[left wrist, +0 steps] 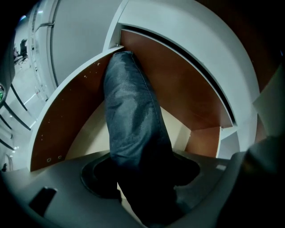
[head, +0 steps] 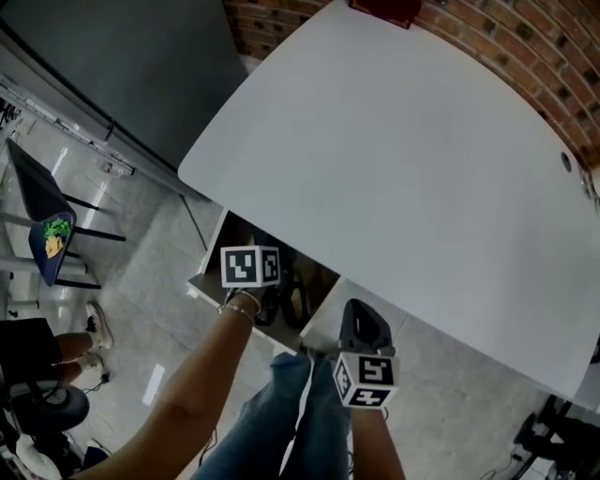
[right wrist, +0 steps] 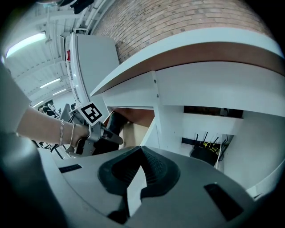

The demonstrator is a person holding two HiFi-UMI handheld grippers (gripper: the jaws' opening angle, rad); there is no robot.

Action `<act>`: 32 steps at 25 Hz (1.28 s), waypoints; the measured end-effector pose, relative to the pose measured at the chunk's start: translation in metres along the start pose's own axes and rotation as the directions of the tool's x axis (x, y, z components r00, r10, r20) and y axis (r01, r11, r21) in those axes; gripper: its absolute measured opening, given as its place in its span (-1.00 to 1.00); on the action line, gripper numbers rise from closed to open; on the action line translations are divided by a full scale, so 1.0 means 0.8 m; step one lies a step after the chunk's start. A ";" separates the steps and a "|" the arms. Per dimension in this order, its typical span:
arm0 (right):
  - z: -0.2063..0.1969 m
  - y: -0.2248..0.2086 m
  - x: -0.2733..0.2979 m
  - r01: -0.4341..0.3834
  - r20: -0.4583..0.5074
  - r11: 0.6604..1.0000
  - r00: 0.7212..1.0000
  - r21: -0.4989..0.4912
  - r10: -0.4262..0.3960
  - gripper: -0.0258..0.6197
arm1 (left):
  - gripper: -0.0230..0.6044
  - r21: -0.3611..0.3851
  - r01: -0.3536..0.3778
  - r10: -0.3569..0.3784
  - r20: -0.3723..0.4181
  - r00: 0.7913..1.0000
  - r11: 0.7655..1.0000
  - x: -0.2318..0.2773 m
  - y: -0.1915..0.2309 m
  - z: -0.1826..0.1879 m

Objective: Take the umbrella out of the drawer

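Note:
A folded dark blue-grey umbrella point(left wrist: 133, 116) stands steeply in the open drawer point(left wrist: 67, 116), which has brown inner walls and hangs under the white table point(head: 394, 159). My left gripper point(left wrist: 142, 178) is shut on the umbrella's near end, its jaws standing wide around the fabric. The head view shows the left gripper point(head: 269, 302) at the drawer point(head: 208, 272), with its marker cube above. My right gripper point(right wrist: 141, 153) is shut with nothing in it. It hangs right of the drawer, in front of the table's edge point(head: 361, 326). The right gripper view catches the left gripper point(right wrist: 116, 138) at the drawer mouth.
A brick wall point(head: 525, 37) runs behind the table, and a red object point(head: 384, 9) sits at its far edge. A dark chair point(head: 42, 216) and a person's shoes point(head: 94, 328) are on the floor at left. Cabling point(right wrist: 205, 149) lies under the table at right.

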State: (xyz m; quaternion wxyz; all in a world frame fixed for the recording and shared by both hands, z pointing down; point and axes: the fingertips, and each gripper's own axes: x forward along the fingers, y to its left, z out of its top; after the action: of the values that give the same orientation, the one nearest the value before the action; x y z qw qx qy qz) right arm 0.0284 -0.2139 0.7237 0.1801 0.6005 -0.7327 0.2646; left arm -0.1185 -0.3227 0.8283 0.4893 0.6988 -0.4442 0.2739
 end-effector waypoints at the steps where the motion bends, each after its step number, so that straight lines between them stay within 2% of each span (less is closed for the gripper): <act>1: 0.001 0.001 -0.001 0.002 0.002 1.000 1.000 0.001 -0.002 -0.96 | -0.03 0.000 0.002 -0.002 -0.002 1.000 1.000 -0.003 -0.001 0.000; 10: 0.012 0.005 -0.018 0.020 0.047 1.000 0.999 0.000 -0.020 -0.96 | -0.03 0.006 0.021 -0.021 0.015 1.000 1.000 -0.029 -0.005 0.000; 16: 0.009 0.015 -0.030 -0.005 0.055 1.000 0.998 -0.006 0.006 -0.96 | -0.03 0.006 0.020 -0.020 0.043 0.999 1.000 -0.049 -0.008 -0.001; 22: 0.010 0.021 -0.046 -0.023 0.064 0.999 0.998 -0.032 0.025 -0.96 | -0.03 -0.119 0.054 -0.046 0.066 0.997 0.991 -0.074 -0.002 -0.017; 26: 0.018 0.023 -0.067 -0.031 0.068 0.998 0.997 -0.046 0.034 -0.96 | -0.04 -0.171 0.060 -0.045 0.090 0.995 0.984 -0.098 -0.003 -0.029; 28: 0.026 0.023 -0.079 -0.033 0.069 0.998 0.997 -0.056 0.036 -0.96 | -0.04 -0.170 0.051 -0.036 0.090 0.995 0.984 -0.111 -0.006 -0.033; 32: 0.040 0.026 -0.101 -0.035 0.069 0.997 0.997 -0.064 0.039 -0.96 | -0.04 -0.121 0.015 -0.006 0.073 0.997 0.993 -0.137 -0.010 -0.044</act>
State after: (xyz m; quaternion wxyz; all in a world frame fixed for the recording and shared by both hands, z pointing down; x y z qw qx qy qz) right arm 0.0274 -0.1672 0.6479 0.1679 0.5899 -0.7576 0.2234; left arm -0.1596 -0.2505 0.7482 0.5157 0.6797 -0.4737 0.2182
